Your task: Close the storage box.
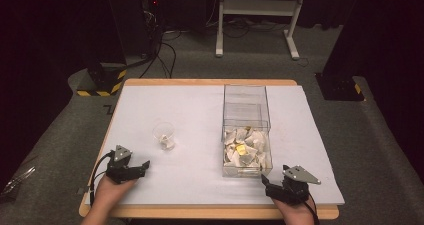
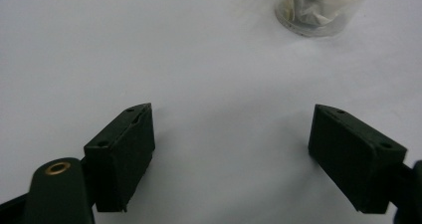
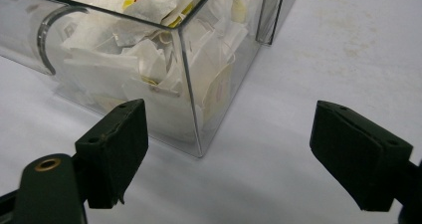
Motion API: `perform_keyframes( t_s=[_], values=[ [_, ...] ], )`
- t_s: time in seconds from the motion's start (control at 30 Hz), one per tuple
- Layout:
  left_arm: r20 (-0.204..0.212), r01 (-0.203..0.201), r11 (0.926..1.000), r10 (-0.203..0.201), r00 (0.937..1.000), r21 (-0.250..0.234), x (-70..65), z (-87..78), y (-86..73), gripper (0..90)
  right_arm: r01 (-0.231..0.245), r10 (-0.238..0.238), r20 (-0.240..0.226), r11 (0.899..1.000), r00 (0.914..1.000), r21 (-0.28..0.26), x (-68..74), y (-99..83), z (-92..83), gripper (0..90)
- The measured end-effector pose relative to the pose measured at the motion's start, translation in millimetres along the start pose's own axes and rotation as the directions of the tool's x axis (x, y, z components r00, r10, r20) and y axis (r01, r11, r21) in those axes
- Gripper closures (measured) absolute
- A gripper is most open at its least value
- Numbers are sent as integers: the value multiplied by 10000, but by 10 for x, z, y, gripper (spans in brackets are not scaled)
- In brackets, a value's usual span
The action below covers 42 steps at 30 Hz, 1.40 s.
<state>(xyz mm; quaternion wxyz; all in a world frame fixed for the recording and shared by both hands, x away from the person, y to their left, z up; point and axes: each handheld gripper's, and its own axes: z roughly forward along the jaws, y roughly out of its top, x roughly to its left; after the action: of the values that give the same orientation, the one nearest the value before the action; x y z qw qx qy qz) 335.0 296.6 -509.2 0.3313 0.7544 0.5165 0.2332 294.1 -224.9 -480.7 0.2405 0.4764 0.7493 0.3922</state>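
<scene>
High view: clear box stands right of centre on the white tabletop, its long axis running away from the person toward the far edge. Near compartment packed with tea bags (one yellow tag on top); far compartment looks bare. Small clear cup stands upright left of the box, well apart from it, something white crumpled inside. Left gripper rests at the near left, pointing right and a little toward the cup. Right gripper sits at the near right, just beside the box's near right corner, angled toward it.

Left gripper view: left gripper has its jaws spread wide, nothing between them but bare tabletop. Cup sits ahead at the top edge, right of the centre line.

Right gripper view: right gripper likewise gapes, empty. The box's corner edge stands upright between the jaws and a little beyond them, not touching. Tea bags press against the clear walls.
</scene>
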Motion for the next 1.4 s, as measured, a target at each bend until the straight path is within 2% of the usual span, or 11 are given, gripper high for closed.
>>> perform_keyframes(
  t_s=[0.23, 0.43, 1.03, 1.4],
  values=[
    [-7, 7, 10000, -7, 10000, -3, -2, 1, 0, 185, -138, 137, -136, 9999, 9998, -68, 23, 29, 20, 150],
    [-46, 6, 10000, -6, 10000, -15, -5, 0, -2, 182, 12, -14, -237, 10000, 9997, -68, 34, 44, 44, 146],
    [-278, 169, 9998, -167, 9995, 71, -9, 4, -1, 130, 47, -46, -373, 10000, 9993, 32, 67, 52, 82, 147],
    [-389, 246, 9996, -242, 9990, 110, -4, 5, -3, 112, 361, -372, -683, 9992, 9970, -181, 136, 97, 136, 136]
  ],
)
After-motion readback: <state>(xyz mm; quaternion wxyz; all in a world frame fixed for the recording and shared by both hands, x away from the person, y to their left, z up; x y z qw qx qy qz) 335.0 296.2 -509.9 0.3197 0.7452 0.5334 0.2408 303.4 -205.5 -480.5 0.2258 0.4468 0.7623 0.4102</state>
